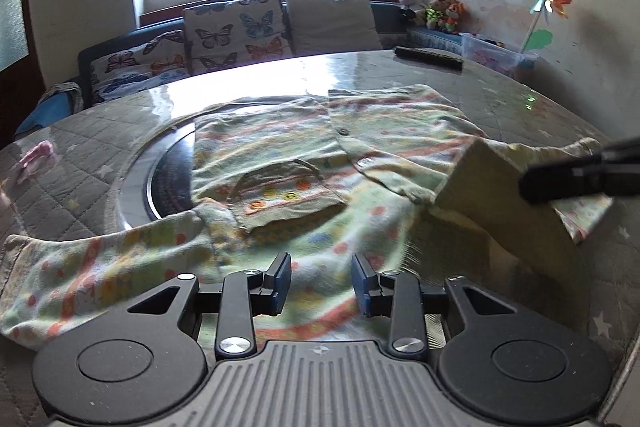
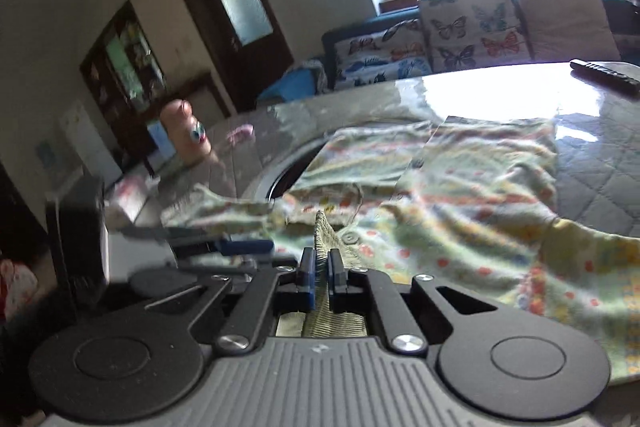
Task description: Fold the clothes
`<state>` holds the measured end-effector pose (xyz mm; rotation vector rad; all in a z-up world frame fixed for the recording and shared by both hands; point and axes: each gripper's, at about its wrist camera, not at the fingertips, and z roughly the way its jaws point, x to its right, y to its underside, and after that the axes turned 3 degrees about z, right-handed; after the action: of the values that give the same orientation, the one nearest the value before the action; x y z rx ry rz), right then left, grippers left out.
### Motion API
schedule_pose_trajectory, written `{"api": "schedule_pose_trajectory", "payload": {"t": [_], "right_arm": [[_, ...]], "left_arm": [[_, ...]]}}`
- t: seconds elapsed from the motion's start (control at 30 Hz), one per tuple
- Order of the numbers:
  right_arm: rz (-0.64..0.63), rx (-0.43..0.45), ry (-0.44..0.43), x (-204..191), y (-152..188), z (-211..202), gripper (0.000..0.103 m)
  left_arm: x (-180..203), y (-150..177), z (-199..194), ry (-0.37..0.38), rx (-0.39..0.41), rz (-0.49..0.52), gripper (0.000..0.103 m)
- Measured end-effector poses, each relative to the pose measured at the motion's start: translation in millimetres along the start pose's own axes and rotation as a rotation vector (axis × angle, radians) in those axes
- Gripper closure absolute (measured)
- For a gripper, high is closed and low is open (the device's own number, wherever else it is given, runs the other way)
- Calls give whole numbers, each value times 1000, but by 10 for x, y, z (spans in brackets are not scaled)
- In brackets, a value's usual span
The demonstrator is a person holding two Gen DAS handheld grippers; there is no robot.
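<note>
A round table (image 1: pixel 400 75) under a quilted grey cover carries the patterned garment (image 1: pixel 280 155), spread across its centre. A dark remote (image 1: pixel 428 58) lies well beyond it. The left gripper (image 1: pixel 321 285) hovers over the near hem, jaws spread, empty. The right gripper (image 2: pixel 321 277) is clenched on the garment's ribbed edge (image 2: pixel 324 227). No writing is legible.

One patterned shirt (image 1: pixel 304 163), two cushions (image 1: pixel 236 31), one remote (image 1: pixel 428 58), one pinwheel (image 1: pixel 550 1).

We find no legible text, label, brand, number or sign in either wrist view.
</note>
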<state>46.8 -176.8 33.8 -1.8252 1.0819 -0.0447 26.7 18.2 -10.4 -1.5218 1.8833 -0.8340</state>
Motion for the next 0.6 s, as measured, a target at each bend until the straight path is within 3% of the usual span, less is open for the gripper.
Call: {"api": "schedule_pose_trajectory", "payload": {"t": [0.27, 0.6], "right_arm": [[-13, -23, -13, -37, 7, 96, 98], [-92, -101, -43, -180, 102, 261, 93]], "left_arm": [[175, 77, -59, 31, 35, 96, 68], [363, 187, -101, 136, 50, 182, 67]]}}
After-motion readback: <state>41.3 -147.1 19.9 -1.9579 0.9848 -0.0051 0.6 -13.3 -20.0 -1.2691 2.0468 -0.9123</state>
